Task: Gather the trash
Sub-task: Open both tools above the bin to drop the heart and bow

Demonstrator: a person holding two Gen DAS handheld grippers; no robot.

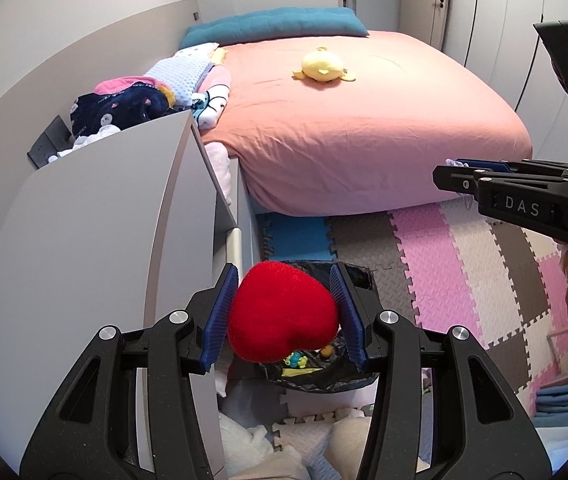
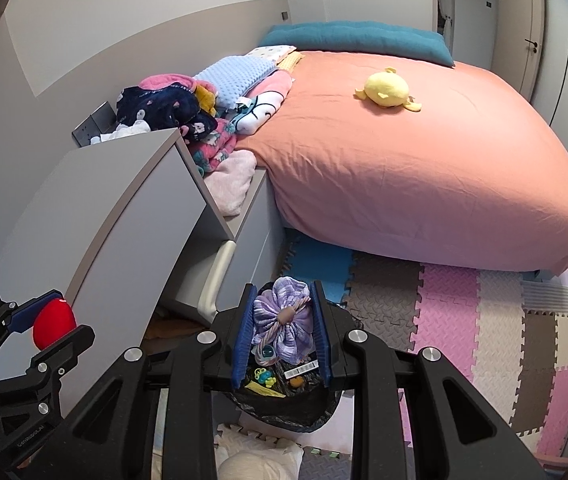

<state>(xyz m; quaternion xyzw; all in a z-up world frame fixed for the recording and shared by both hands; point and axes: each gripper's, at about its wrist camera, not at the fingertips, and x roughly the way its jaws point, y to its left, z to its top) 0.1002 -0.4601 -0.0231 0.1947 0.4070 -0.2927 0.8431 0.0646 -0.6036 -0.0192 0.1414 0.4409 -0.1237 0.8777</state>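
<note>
Holding red sponge [image 1: 281,312] in left tool [image 1: 284,316], clamped both sides | right tool [image 2: 284,328] closed on purple cloth [image 2: 284,320] | both directly above black bin bag [image 2: 284,408] on floor, near drawer unit's front corner | straight down.

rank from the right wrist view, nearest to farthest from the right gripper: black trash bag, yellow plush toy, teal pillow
1. Black trash bag: directly under the right gripper.
2. Yellow plush toy: mid-bed, right of centre.
3. Teal pillow: bed's far end.

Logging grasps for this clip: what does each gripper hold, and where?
Left gripper clamps the red plush heart by its sides; right gripper clamps the purple fabric flower across its petals.
</note>
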